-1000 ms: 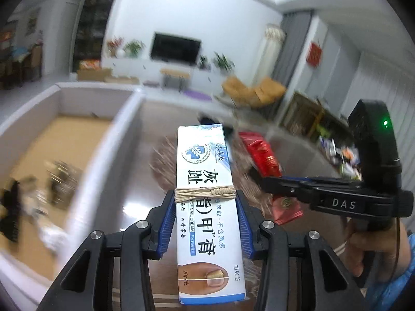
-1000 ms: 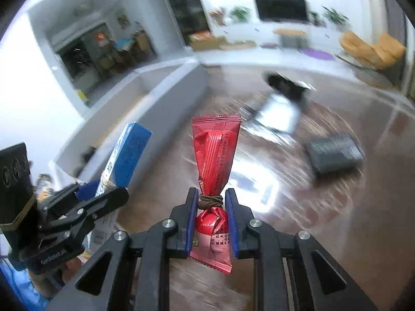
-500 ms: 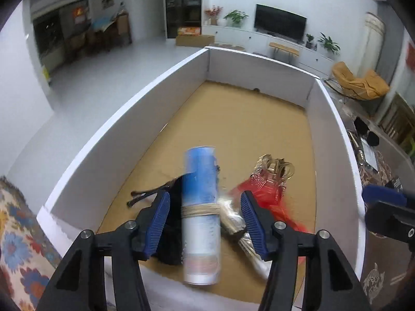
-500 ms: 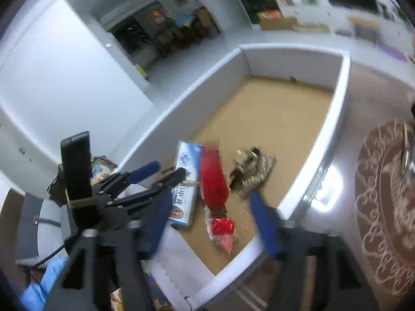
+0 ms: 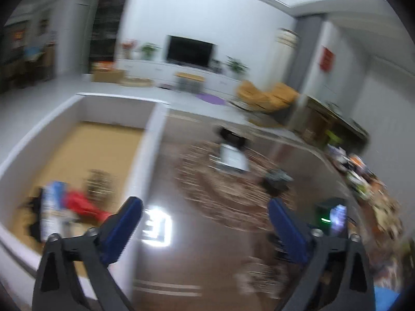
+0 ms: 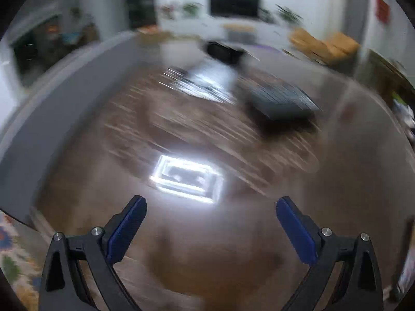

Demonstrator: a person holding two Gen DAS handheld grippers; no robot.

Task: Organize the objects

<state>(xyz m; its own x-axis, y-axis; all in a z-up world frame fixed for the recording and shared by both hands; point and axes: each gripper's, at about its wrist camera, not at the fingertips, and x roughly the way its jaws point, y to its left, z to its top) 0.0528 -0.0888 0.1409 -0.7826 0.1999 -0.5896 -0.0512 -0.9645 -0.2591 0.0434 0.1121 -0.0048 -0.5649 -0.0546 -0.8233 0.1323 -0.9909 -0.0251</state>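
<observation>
The left gripper (image 5: 205, 220) is spread wide with nothing between its 2 blue-padded fingers (image 5: 124, 228); its jaws have just been opening. It hangs over a glossy dark brown tabletop (image 5: 197, 264), just to the right of the near corner of a white-walled storage box with a tan cardboard floor (image 5: 153, 140).

Inside that box, left of the left claw and apart from it, lie the dropped items, all blurred: a white and blue carton (image 5: 50, 207), a red foil snack packet (image 5: 83, 204) just beside it, and a gold-brown crinkled wrapper (image 5: 99, 181) a little farther in.

The right gripper (image 6: 211, 208) is likewise empty and fully parted, its jaws also just opened, above the same tabletop (image 6: 233, 246), where a bright ceiling-light reflection (image 6: 186, 178) sits just ahead of the pads.

Farther along the table, well ahead of both claws, rest a dark grey flat rectangular object (image 6: 282, 101), a silvery white packet (image 6: 210, 80) to its left, and a black item (image 6: 223, 50) behind them; motion blur hides their details. The box's grey-looking wall (image 6: 52, 103) runs along the left of the right wrist view.
</observation>
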